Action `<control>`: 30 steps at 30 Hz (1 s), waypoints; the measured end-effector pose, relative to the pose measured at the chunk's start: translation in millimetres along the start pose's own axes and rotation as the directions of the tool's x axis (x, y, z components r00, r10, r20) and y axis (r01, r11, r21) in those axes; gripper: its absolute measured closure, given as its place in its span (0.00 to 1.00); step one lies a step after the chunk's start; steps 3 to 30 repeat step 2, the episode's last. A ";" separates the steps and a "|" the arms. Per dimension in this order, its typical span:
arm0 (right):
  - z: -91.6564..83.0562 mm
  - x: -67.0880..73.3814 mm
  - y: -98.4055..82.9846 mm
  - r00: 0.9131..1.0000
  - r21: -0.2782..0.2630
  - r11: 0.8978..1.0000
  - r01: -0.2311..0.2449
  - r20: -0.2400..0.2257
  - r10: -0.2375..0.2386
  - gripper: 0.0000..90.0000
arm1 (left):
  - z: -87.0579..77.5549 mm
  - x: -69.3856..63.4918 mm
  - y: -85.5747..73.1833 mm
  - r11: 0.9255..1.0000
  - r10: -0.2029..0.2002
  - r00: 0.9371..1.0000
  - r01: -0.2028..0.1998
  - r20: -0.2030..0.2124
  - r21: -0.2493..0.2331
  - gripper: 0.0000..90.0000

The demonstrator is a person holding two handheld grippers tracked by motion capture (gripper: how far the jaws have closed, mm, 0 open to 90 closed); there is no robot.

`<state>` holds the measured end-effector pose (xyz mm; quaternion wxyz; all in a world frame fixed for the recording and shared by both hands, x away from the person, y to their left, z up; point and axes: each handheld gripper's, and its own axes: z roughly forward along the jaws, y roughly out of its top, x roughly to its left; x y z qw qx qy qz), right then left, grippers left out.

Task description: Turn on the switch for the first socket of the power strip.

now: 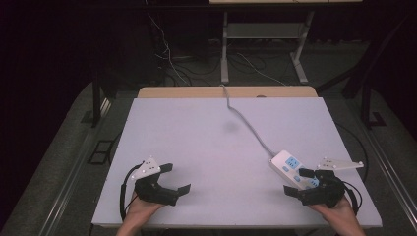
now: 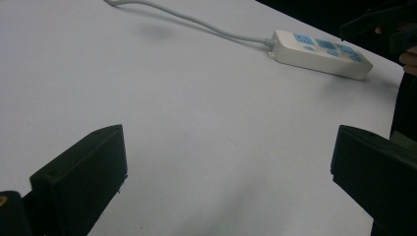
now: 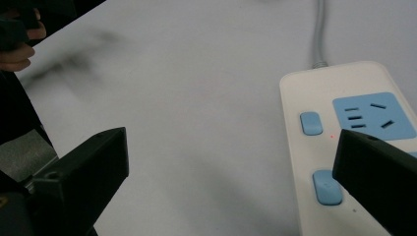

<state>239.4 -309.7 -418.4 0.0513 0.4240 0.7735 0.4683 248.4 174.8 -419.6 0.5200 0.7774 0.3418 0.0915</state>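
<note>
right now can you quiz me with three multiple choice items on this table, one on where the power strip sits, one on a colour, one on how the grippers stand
1. Where does the power strip lie?
A. by the right gripper
B. by the left gripper
C. at the table's far edge

2. What colour are the strip's socket faces?
A. red
B. light blue
C. black

3. How do the left gripper's jaws stand?
A. shut on the cord
B. shut on nothing
C. open, with bare table between them

Answers:
1 A, the high view shows the strip at the near right, partly under that gripper.
2 B, the right gripper view shows blue panels on a white body.
3 C, the left gripper view shows both jaws wide apart.
</note>
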 end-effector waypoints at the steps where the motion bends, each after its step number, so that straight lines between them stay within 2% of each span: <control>1: 0.8 0.8 -1.5 1.000 -0.002 1.000 0.003 0.001 -0.003 0.00 | 0.1 0.2 0.0 1.000 0.000 1.000 0.000 0.001 0.001 0.00; 30: 1.4 1.0 -2.8 1.000 -0.002 1.000 0.004 0.000 -0.004 0.00 | 0.3 0.4 -0.1 1.000 0.000 1.000 0.000 0.000 0.001 0.00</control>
